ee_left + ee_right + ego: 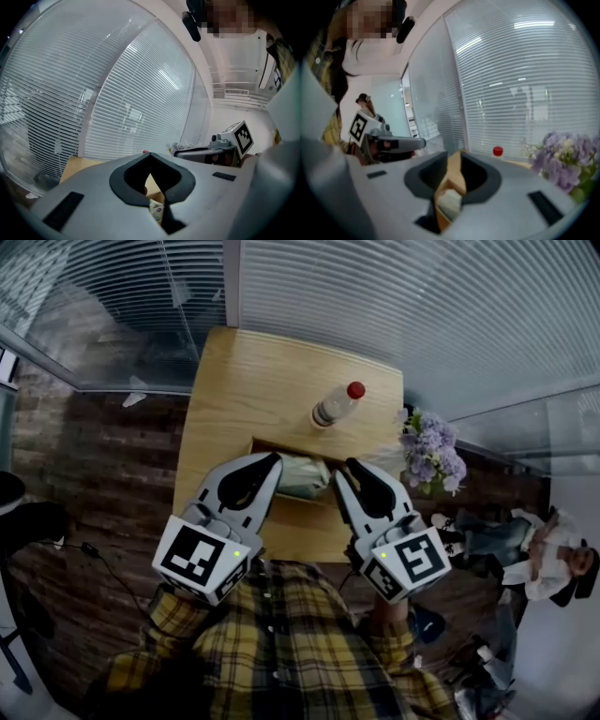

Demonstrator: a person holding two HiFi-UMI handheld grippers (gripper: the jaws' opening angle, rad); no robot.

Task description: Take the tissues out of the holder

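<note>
Barely begun. Nearest, left gripper point(274, 461) with fingers pressed together, right gripper point(349, 468) with fingers slightly spread, both empty, flanking tissues point(305, 476) lying in holder point(281, 444) on table point(230, 399). Remains to grip them and lift out.

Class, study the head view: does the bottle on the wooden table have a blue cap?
No, the bottle on the table has a red cap.
</note>
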